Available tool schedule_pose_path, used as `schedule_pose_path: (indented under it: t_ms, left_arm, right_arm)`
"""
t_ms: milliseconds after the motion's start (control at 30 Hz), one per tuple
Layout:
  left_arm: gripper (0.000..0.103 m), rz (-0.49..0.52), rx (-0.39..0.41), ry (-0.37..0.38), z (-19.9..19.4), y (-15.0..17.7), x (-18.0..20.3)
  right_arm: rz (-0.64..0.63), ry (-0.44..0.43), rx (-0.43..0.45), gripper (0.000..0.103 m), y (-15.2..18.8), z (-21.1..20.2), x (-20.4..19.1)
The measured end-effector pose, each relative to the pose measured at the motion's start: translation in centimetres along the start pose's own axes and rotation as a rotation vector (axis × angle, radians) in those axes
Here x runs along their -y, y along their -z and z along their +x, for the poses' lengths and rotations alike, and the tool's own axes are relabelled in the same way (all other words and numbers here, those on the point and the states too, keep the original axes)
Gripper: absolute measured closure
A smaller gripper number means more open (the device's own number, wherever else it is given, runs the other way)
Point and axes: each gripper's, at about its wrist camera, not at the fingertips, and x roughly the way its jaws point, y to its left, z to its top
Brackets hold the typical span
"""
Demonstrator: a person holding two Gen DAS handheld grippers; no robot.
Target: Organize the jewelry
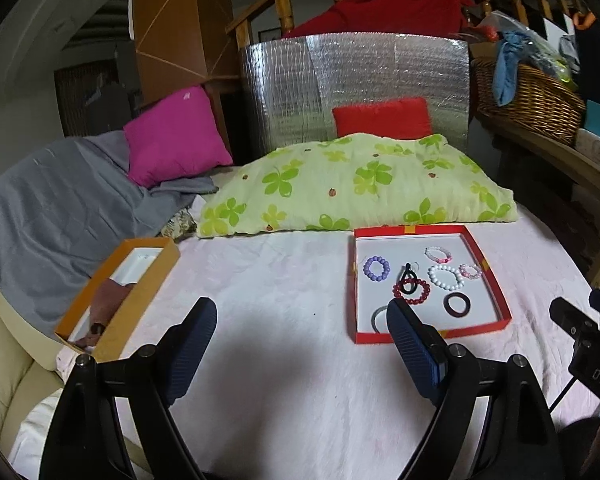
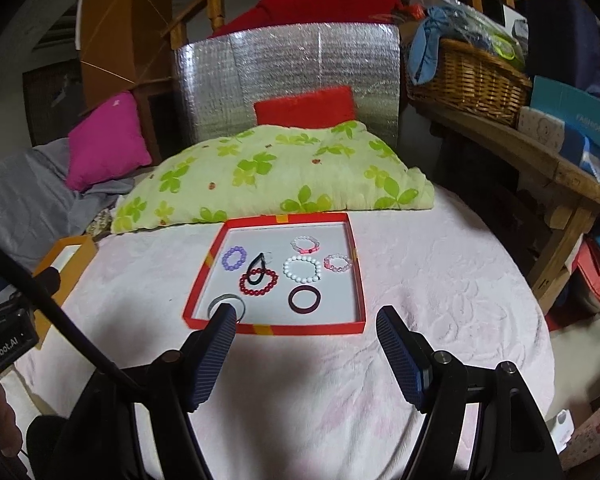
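Both grippers hover over the pink bedspread [image 2: 440, 280], jaws wide apart, nothing held. Left gripper [image 1: 300, 320] sits lower centre of its view; right gripper [image 2: 306, 320] likewise. Jewelry lies in the red tray [image 2: 276, 330]: purple bead bracelet [image 2: 234, 258], dark red bead bracelet [image 2: 259, 282], white bead bracelet [image 2: 302, 268], maroon ring [image 2: 304, 299]. Left view alone shows inside the orange box [image 1: 148, 276], mid-left. Right view alone shows the blue boxes [image 2: 576, 116], upper right.
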Motion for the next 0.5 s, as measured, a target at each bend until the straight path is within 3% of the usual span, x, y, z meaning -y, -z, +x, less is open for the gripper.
schedule_pose_path:
  t_ms: [267,500]
  left_arm:
    - [0.016,0.006,0.006,0.019,1.7,-1.0,1.1]
    - [0.016,0.011,0.008,0.037,1.9,-0.9,1.5]
  right_arm:
    - [-0.006,0.011,-0.009,0.027,-0.9,2.9,0.0]
    - [-0.009,0.021,0.000,0.027,-1.1,3.0,0.2]
